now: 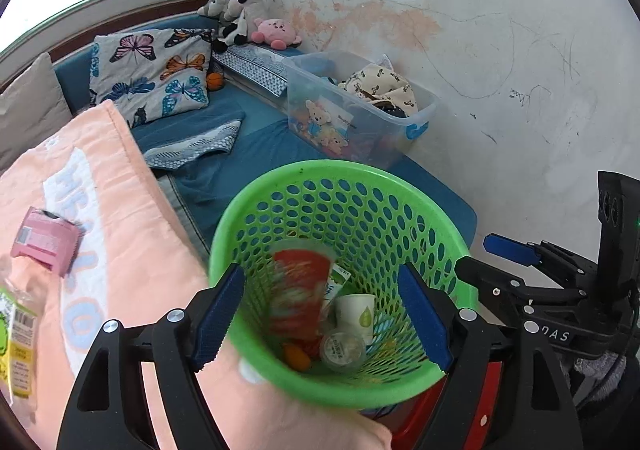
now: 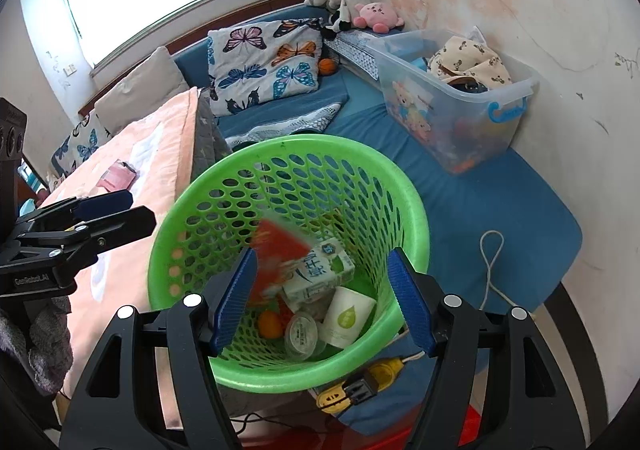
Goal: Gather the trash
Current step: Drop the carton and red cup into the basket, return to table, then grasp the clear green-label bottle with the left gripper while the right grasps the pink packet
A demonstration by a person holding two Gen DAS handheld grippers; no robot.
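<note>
Both grippers open and empty over green basket [image 2: 280,178], red packet [image 2: 280,254] dropping in; pink wrapper [image 1: 44,246] lies left on blanket, left gripper [image 1: 320,314] nearer.

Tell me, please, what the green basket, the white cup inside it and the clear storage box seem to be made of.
Green basket: moulded plastic, slightly glossy, with regular punched holes.
White cup: probably paper, matte, with a printed green leaf.
Clear storage box: translucent plastic; its contents show through the wall.
</note>
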